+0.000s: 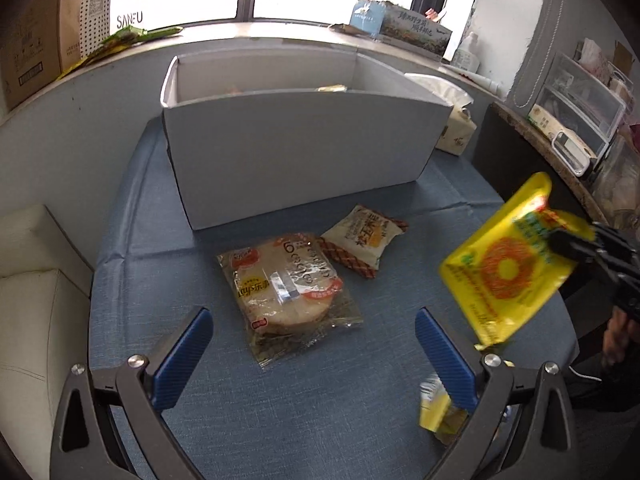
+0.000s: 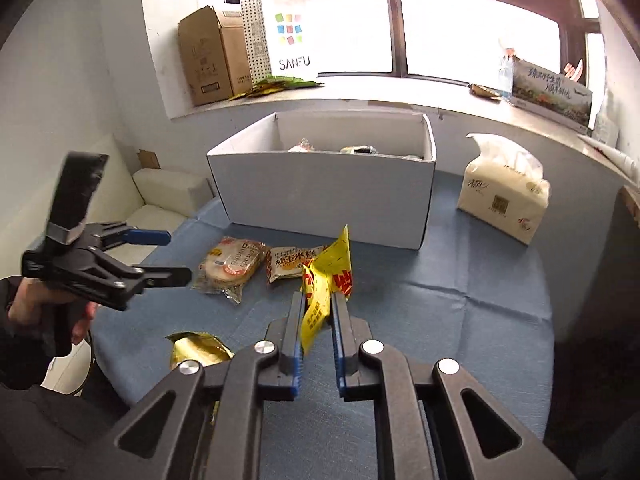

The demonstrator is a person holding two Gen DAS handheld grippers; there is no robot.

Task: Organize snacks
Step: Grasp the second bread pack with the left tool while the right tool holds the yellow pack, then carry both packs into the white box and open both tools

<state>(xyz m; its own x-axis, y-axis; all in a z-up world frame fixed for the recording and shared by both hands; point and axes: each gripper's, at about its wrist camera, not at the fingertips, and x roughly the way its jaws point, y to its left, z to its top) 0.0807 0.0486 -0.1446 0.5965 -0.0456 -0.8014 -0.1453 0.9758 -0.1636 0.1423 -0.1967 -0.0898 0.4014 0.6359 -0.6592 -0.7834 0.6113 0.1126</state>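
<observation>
A wide window point(image 2: 400, 20) with dark bars fills the far wall, and a pale sill point(image 2: 360, 92) below it carries a brown cardboard carton point(image 2: 208, 56), a white "SANFU" carrier bag point(image 2: 290, 36), some green sachets point(image 2: 280, 82) and a printed box point(image 2: 552, 96). Under the sill lies the worktop point(image 1: 320, 400), covered by a creased blue cloth; a cream cushion point(image 1: 32, 300) sits off its left side and clear plastic drawers point(image 1: 580, 108) stand on a shelf to its right.

At the back of the worktop stands an open white cardboard box point(image 1: 296, 152) with a few packets already lying inside. A pack of tissues point(image 2: 504, 196) rests to its right, apart from it. In front of the box, on the cloth, lie a clear-wrapped round bread point(image 1: 288, 292) and, just beside it, a smaller white snack packet point(image 1: 364, 240) with a red-patterned edge. Nearer the person, a crumpled gold wrapper point(image 2: 196, 348) lies on the cloth.

The right hand-held gripper point(image 2: 318, 312) is clamped on a yellow snack bag point(image 1: 508, 264), holding it in the air over the right of the worktop, clear of the cloth and short of the box. The left hand-held gripper point(image 1: 314, 336) hovers with its blue-padded jaws spread wide over the wrapped bread, touching nothing.
</observation>
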